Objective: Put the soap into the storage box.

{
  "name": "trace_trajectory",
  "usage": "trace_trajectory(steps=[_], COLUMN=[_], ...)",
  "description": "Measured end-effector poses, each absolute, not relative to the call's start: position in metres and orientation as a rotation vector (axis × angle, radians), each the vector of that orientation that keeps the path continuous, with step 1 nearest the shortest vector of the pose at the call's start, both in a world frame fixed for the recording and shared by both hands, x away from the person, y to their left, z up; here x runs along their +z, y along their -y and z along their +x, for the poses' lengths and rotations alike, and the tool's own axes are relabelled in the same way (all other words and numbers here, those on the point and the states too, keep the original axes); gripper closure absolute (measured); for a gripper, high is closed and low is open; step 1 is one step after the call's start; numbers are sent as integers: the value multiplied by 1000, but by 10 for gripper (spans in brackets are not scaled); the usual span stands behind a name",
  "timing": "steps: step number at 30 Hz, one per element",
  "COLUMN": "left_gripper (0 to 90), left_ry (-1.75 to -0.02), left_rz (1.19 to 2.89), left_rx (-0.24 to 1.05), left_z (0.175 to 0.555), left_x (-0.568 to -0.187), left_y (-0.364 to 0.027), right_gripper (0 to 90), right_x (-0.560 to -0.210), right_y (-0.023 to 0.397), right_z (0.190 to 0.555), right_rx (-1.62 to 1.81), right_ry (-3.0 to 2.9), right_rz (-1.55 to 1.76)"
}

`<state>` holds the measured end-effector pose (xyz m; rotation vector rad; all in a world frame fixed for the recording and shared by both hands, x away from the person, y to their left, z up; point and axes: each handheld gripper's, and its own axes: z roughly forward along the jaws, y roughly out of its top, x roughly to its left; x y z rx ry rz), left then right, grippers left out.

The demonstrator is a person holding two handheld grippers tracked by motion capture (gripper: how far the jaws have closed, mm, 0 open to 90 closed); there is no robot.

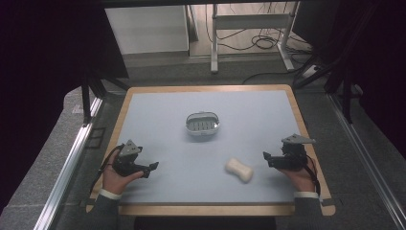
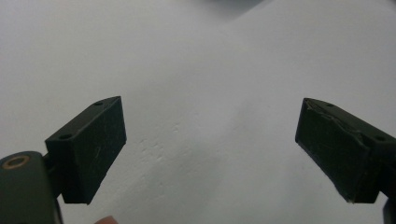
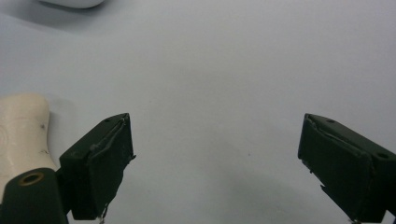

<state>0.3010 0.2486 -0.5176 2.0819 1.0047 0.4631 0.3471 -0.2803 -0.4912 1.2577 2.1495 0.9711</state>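
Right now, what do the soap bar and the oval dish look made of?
The soap bar: cream, matte, waisted, most likely solid soap, with faint scuffs showing in the right gripper view. The oval dish: pale, slightly glossy rim around a slatted grey insert, probably plastic; too small to be sure.

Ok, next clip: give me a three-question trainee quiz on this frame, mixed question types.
1. True or false: the soap bar lies inside the soap dish.
2. Which gripper is nearer the soap bar? A) left gripper B) right gripper
3. Fill in: both grippers' jaws stand ____, with nothing between them.

Key:
1. False. The bar lies on the bare table mat, nearer the person than the dish and apart from it.
2. B. In the right gripper view the bar sits just beside one jaw.
3. Open. The left gripper view and the right gripper view both show a wide gap over bare mat.
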Motion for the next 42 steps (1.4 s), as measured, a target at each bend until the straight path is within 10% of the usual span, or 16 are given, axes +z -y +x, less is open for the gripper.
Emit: trace_trajectory(steps=[42], left_gripper=[90], left_ry=[-995], left_rz=[2123], left_rx=[449], left_z=[303], left_x=[-521], left_y=[-245], right_gripper=[199], right_x=[-466], right_y=[234], right_z=[330], right_rx=[985], right_ry=[-2395], right_rz=[1068])
